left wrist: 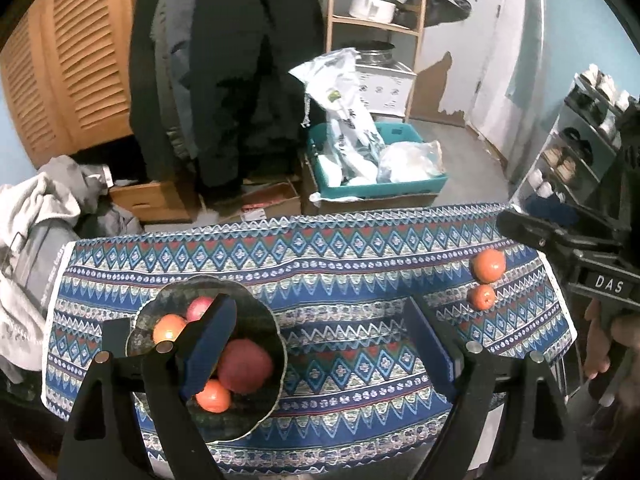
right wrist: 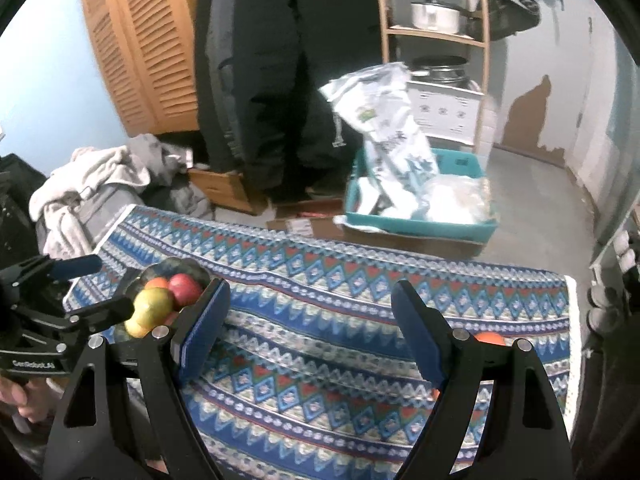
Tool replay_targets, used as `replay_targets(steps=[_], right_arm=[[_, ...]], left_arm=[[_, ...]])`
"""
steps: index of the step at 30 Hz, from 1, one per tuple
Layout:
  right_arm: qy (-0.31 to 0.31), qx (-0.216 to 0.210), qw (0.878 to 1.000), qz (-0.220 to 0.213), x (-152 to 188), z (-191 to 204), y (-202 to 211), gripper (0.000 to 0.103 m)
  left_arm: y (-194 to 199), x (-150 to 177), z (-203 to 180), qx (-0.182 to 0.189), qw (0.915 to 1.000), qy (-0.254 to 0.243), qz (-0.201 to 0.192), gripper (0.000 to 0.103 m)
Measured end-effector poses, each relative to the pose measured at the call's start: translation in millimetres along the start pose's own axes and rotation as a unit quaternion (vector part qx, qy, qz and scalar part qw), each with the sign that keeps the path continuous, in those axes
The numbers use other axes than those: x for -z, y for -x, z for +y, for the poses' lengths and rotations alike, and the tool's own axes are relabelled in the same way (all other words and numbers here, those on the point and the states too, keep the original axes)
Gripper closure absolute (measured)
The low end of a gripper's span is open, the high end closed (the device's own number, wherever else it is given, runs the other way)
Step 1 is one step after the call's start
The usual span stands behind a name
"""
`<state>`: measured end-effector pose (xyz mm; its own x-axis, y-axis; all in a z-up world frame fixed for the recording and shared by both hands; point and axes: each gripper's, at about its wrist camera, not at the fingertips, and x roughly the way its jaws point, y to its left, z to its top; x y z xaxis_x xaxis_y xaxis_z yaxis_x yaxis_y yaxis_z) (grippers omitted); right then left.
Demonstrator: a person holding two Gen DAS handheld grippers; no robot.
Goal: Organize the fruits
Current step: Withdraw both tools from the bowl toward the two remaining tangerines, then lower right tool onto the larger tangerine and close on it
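Fingers of both grippers spread empty over the cloth; two oranges near its edge.

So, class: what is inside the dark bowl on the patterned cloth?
The bowl holds two oranges, red apples and a yellow-green fruit. Fingers cover part; more may be hidden.

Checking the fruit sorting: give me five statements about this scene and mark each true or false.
1. Two oranges lie on the patterned cloth outside the bowl. True.
2. The bowl is empty. False: it holds several fruits, among them a red apple.
3. The left gripper holds an orange. False: its jaws stand open with nothing between them.
4. The right gripper is open and holds nothing. True.
5. The two loose oranges lie right beside the bowl. False: they lie far across the cloth.
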<state>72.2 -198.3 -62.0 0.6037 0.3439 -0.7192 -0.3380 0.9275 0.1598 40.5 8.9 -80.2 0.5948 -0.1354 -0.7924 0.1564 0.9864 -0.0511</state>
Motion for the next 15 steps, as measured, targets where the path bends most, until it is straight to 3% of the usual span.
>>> replay_targets(steps=[15], right_arm=[[-0.034,0.056,0.998,0.011,15.4,-76.1,20.5,0.019]], left_arm=[[-22.4,-13.7,-57.5,0.026,0.9990,-0.032,0.019,0.016]])
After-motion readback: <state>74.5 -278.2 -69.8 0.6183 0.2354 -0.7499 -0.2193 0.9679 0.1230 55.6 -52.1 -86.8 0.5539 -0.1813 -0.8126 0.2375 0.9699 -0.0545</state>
